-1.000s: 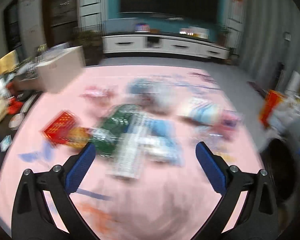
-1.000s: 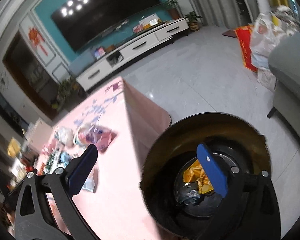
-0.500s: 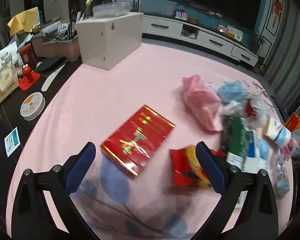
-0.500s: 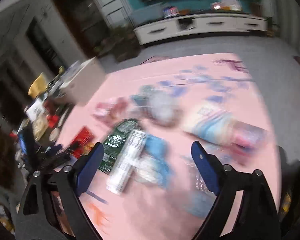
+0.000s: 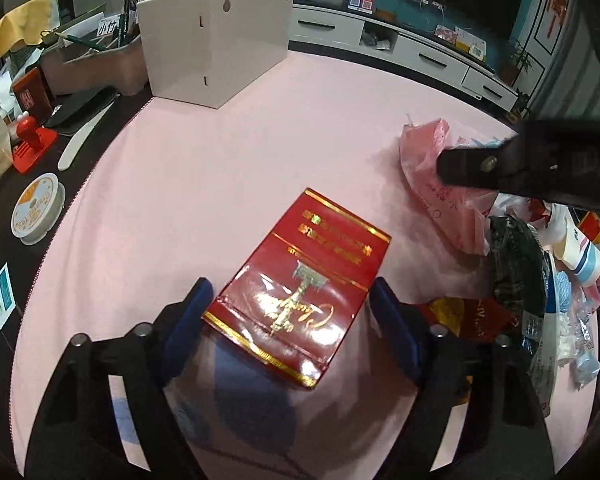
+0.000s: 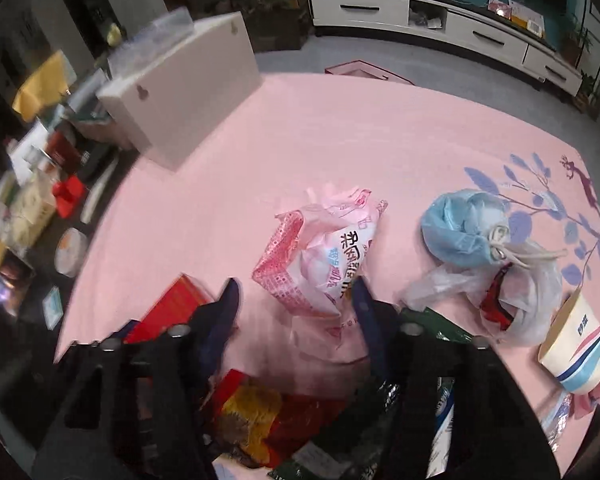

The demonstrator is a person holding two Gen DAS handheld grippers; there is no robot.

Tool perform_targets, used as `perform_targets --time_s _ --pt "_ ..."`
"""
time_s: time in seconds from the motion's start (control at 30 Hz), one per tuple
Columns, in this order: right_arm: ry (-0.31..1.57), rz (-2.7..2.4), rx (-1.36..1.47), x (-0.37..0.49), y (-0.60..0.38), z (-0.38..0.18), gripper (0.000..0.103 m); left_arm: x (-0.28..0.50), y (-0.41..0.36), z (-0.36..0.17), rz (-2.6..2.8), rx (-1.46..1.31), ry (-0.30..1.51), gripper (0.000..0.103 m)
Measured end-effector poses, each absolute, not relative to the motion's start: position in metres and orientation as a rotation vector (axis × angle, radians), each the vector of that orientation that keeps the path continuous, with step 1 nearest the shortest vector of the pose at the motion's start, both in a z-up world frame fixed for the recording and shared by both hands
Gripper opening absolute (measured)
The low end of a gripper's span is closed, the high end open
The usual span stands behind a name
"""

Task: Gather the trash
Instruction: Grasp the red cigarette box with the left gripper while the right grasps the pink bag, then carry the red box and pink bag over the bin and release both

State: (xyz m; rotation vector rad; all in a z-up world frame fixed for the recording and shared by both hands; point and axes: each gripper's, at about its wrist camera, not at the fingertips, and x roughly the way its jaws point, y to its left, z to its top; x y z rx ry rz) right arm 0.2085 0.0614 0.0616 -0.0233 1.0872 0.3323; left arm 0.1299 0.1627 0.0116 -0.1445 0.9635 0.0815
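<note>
Red box (image 5: 300, 296) with gold print is lying flat on pink cloth. Pink wrapper (image 6: 328, 256) is lying crumpled beside blue mask (image 6: 456, 228). Paper cup (image 6: 576, 348) is being seen tipped over.

White box (image 5: 216, 40), tape roll (image 5: 36, 208), TV cabinet (image 6: 440, 20).

The red box (image 5: 300, 292) is wrapped in shiny clear film, with gold print that glints, and it lies on a soft, dull pink cloth (image 5: 204, 168) with blue leaves printed on it. The pink bag (image 6: 324, 256) and the clear bag (image 6: 512, 292) are thin, crinkly plastic, the blue mask (image 6: 456, 224) looks like soft cloth, and the cup (image 6: 580, 348) looks like smooth paper. The white box (image 5: 216, 36) is smooth and dull, and the gripper fingers (image 5: 188, 320) have dull blue pads on black plastic.
</note>
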Motion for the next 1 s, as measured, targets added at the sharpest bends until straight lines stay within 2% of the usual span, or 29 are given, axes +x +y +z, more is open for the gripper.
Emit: perform_targets --time_s 0.07,0.17,0.6,1.0 --pt "1.082 0.322 -0.051 0.206 0.063 0.057 0.032 0.13 0.16 0.012 0.095 -0.13 0.954 0.076" --pt "1.057 0.325 -0.051 0.2 0.056 0.061 0.025 0.129 0.158 0.014 0.106 -0.143 0.957 0.073" --pt "0.806 0.443 0.151 0.094 -0.047 0.153 0.025 0.067 0.118 0.067 -0.009 -0.229 0.824 0.072" --pt "0.752 0.35 0.337 -0.007 -0.189 0.133 0.025 0.018 0.035 0.097 -0.205 -0.238 0.748 0.072"
